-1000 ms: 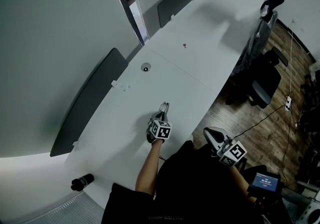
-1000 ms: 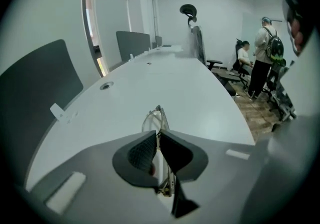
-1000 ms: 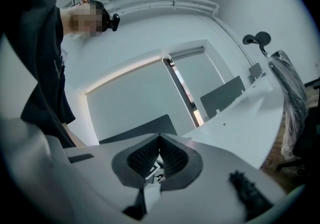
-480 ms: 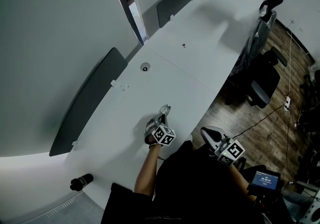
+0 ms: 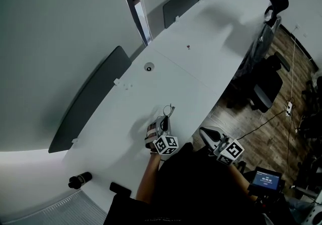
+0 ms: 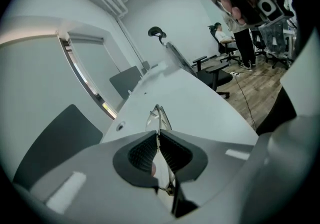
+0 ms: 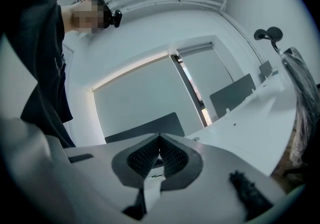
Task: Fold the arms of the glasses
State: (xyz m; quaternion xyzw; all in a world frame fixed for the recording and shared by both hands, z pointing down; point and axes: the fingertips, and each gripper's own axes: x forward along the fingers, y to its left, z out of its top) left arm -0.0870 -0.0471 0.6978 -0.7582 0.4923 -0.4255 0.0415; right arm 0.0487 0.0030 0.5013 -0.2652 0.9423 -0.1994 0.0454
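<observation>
left gripper view: left tool (image 6: pixel 158 135) pinches glasses (image 6: pixel 157 117); right tool (image 7: pixel 159 136) closed, empty.

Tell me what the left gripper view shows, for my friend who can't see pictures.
The left gripper pinches a pair of clear glasses between its two dark jaws, and the glasses stick out past the tips over a long white table. Gray dividers stand along the table's left edge.
</observation>
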